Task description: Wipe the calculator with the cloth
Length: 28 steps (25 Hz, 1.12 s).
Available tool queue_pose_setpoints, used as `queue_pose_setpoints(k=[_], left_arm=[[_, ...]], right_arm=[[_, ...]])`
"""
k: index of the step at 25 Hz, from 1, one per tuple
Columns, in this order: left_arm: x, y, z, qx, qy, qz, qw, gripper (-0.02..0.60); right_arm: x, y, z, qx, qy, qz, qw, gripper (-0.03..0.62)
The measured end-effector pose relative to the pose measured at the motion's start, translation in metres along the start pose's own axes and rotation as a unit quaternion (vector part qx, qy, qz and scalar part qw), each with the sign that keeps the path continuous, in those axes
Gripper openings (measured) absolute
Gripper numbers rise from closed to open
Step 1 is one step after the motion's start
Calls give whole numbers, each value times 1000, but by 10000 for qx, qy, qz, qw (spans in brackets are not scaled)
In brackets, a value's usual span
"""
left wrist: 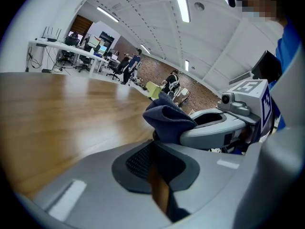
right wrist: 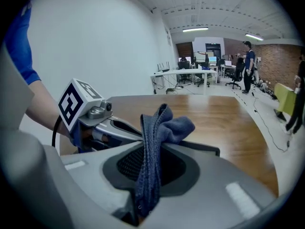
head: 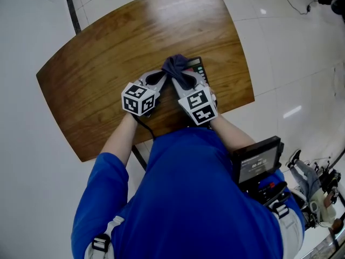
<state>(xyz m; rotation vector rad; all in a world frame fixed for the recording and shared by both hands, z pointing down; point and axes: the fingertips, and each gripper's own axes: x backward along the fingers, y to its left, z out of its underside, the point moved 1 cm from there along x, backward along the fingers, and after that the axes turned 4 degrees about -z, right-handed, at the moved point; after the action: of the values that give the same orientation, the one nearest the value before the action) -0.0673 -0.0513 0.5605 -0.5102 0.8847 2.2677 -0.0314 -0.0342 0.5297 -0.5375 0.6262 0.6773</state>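
A dark blue cloth [head: 178, 67] is bunched on top of a black calculator [head: 199, 69] near the front edge of the wooden table [head: 108, 63]. My right gripper [head: 181, 83] is shut on the cloth; in the right gripper view the cloth [right wrist: 159, 128] hangs pinched between its jaws [right wrist: 151, 152]. My left gripper [head: 160, 79] sits just left of it, tips pointing at the cloth. Its jaws [left wrist: 153, 146] stand together with only a thin slit showing wood. The cloth [left wrist: 167, 116] rises just beyond them. Most of the calculator is hidden under the cloth.
The table's front edge [head: 161, 136] lies right under both hands. White tiled floor [head: 280, 42] surrounds the table. A black device with a screen [head: 259, 163] hangs at the person's waist. Office desks [right wrist: 190, 75] and people stand far off.
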Motion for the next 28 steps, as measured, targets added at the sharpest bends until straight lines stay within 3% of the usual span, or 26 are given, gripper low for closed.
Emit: queue_pose_setpoints(k=[5,11,22,28], left_arm=[[7,4,5,68,60,-100,9999,8],[3,-6,14,-31,120,-142,9998,8],[-3,3,15,-92,151,-147,9997,6],[-4,6,15,-80,159,-161,9997,8]], right_arm=[[-3,-5,1,238,77,129,9996,72],[9,-30,12,164,126,452,9988,72],[34,-98,25,-191,143,1402,9898,72],[30,-86,18,-95,97,1280,9917,71]])
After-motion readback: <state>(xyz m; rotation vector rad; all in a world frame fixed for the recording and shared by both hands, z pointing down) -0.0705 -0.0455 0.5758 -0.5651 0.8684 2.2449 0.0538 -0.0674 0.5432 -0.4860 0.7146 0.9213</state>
